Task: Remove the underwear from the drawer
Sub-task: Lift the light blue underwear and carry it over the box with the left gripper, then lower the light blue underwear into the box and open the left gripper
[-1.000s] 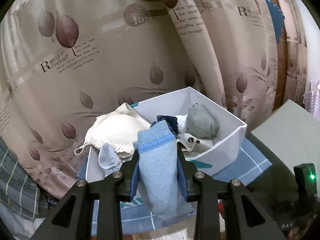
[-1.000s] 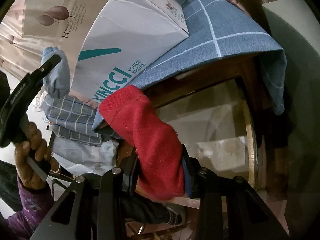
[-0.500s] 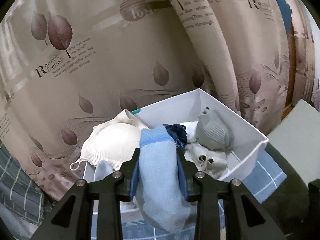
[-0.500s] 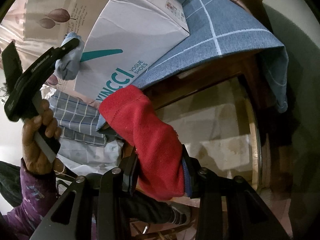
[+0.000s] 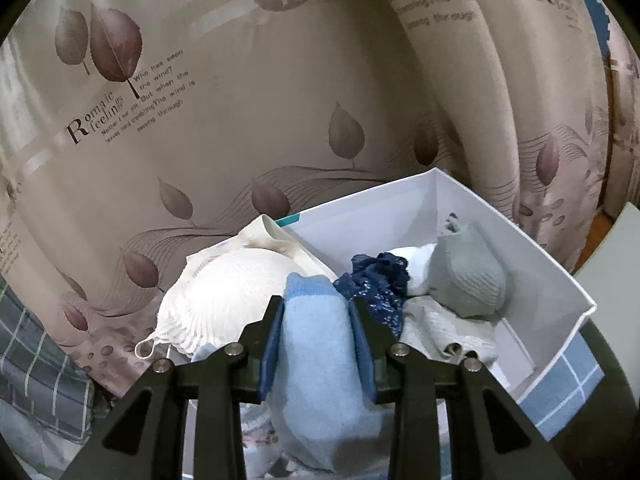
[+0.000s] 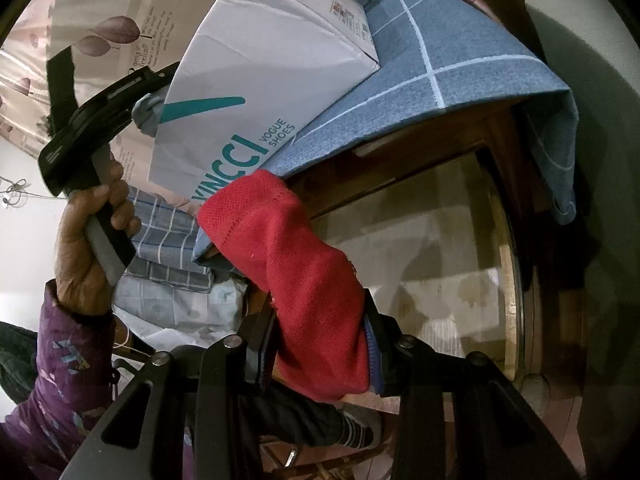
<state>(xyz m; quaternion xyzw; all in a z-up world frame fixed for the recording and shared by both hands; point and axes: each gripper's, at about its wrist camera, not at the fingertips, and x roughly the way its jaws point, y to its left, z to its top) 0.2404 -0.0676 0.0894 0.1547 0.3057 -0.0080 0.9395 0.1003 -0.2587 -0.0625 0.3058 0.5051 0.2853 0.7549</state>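
Above the near edge of the white shoebox (image 5: 472, 216), left gripper (image 5: 316, 336) clamped on a light blue sock (image 5: 312, 360), cloth bunched between both pads and hanging below them. Off to the side, below the box and in front of the wooden table frame (image 6: 400, 168), right gripper (image 6: 320, 344) clamped on a red sock (image 6: 296, 264), well clear of the box. Box standing in for the drawer, resting on a blue checked cloth (image 6: 440, 52).

Step in hand, by the look of it: carrying pulled garments away from the box, one in each gripper. Left inside: a white bra (image 5: 228, 292) draped over the near left rim, a dark blue lace piece (image 5: 376, 284) just beside the left gripper, a grey knitted item (image 5: 468, 276) toward the right wall, pale fabric underneath. Next move likely calls for setting down both held pieces somewhere outside the box, jaws parted, then a reach back in for the bra or the lace piece; landing spot not visible.

Against a second ago: box larger and more to the right in the left wrist view, contents closer under the gripper; in the right wrist view, hand (image 6: 84, 240) with the left gripper higher and nearer the box side. Right view otherwise unchanged, grip on both socks the same.
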